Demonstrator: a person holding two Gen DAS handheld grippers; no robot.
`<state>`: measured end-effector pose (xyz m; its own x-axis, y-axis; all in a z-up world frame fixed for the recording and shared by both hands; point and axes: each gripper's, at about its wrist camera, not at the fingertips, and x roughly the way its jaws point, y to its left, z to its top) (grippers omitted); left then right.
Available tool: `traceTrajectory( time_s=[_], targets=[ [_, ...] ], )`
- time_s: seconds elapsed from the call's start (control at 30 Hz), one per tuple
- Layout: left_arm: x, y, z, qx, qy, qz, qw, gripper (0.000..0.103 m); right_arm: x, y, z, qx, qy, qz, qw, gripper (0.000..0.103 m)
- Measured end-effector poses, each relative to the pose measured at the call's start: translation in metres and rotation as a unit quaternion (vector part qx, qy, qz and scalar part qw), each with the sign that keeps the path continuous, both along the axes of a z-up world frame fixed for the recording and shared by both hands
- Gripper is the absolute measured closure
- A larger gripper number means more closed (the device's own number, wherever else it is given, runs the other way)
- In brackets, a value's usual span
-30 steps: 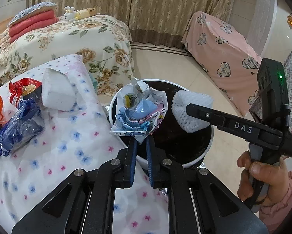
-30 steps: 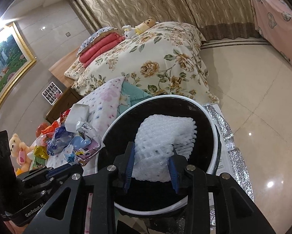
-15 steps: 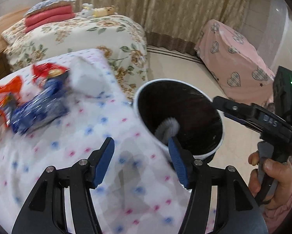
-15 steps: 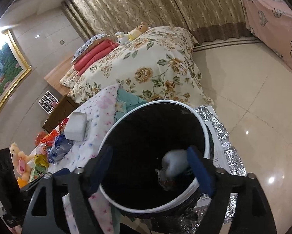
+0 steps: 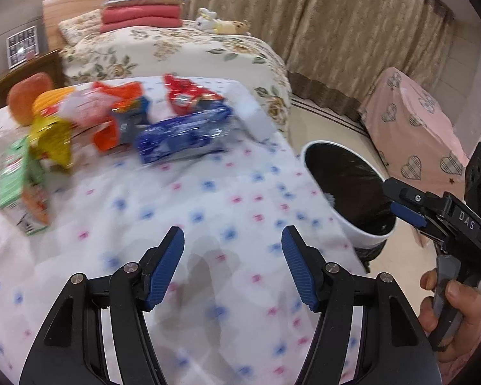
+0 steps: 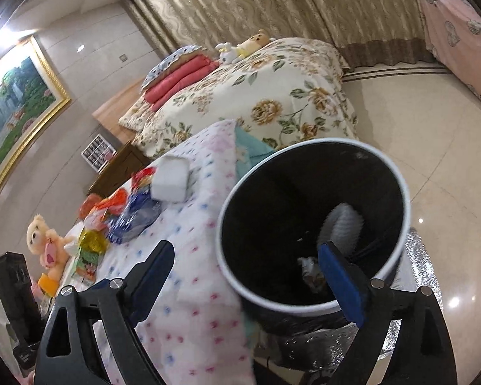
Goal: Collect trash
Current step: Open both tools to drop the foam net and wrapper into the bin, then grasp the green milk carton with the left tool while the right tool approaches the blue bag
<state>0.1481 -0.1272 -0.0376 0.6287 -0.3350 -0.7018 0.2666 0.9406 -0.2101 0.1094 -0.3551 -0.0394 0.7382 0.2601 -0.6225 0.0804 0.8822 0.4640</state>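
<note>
— Since a second ago, what has been moved?
— Both pieces were dropped: a white foam net (image 6: 341, 224) and crumpled wrapper (image 6: 309, 271) are seen inside the black bin (image 6: 304, 308).
— And left to right?
— Blurred wrappers (image 5: 182, 134) are left on the dotted cloth (image 5: 208, 211); the left gripper (image 5: 232, 268) is opening, empty; the right gripper (image 6: 245, 282) is opening wide over the bin, empty
</note>
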Motion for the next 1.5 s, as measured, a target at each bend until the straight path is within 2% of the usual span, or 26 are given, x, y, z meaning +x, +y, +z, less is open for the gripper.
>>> traceTrajectory(
  time_s=[0.43,0.77,1.1,1.43,1.5],
  targets=[
    [-0.017,0.078,-0.003,-0.011,-0.009,0.084,0.9963,0.035,0.009,0.077,0.001,-0.016,0.0,0.077,0.997,0.01],
    [-0.007,0.124,-0.007,-0.003,-0.004,0.142,0.9898,0.029,0.031,0.115,-0.002,-0.029,0.006,0.118,0.993,0.01],
    [0.017,0.143,-0.011,0.01,0.006,0.163,0.9866,0.028,0.06,0.147,-0.005,-0.016,0.014,0.135,0.991,0.01],
    [0.035,0.155,-0.014,0.01,0.016,0.168,0.9855,0.028,0.091,0.165,-0.014,0.031,0.029,0.114,0.993,0.011],
    [0.038,0.156,-0.014,0.012,0.015,0.168,0.9856,0.028,0.096,0.167,-0.015,0.042,0.03,0.106,0.993,0.016]
  ],
)
